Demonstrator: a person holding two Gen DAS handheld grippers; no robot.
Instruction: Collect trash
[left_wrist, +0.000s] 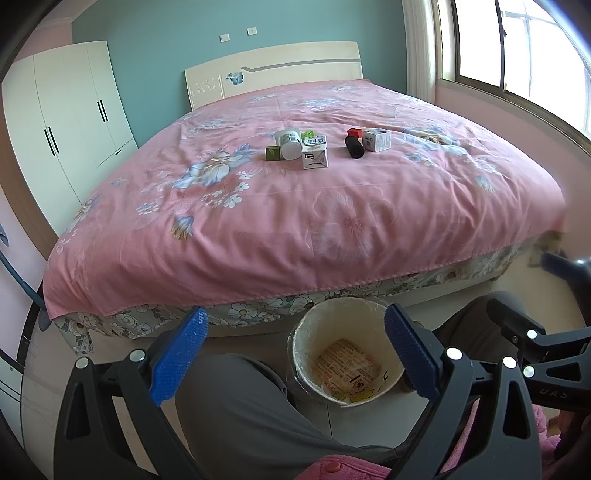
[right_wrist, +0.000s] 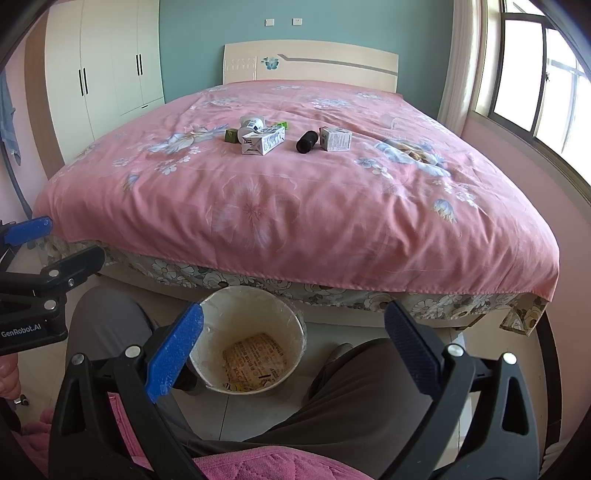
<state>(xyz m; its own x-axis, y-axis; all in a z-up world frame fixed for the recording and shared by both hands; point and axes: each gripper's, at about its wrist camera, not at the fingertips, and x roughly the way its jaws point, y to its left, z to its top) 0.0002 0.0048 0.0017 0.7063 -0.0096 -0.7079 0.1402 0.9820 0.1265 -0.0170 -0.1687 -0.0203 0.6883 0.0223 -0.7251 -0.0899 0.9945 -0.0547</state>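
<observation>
Left gripper (left_wrist: 293, 354), right gripper (right_wrist: 293, 350): jaws spread, empty, poised over lined bin (right_wrist: 295, 325) at bed foot; crushed carton (right_wrist: 263, 142), black cylinder (right_wrist: 306, 141) uncollected on bedspread (right_wrist: 295, 221).

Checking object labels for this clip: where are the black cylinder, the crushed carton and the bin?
black cylinder (left_wrist: 354, 146), left wrist view, mid-body.
crushed carton (right_wrist: 263, 142), right wrist view, printed side.
bin (right_wrist: 236, 317), right wrist view, inner wall.

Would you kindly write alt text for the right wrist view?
The open right gripper hangs empty above a lined waste bin on the floor at the foot of a bed. On its pink floral cover lie a crushed carton, a black cylinder and small boxes.
</observation>
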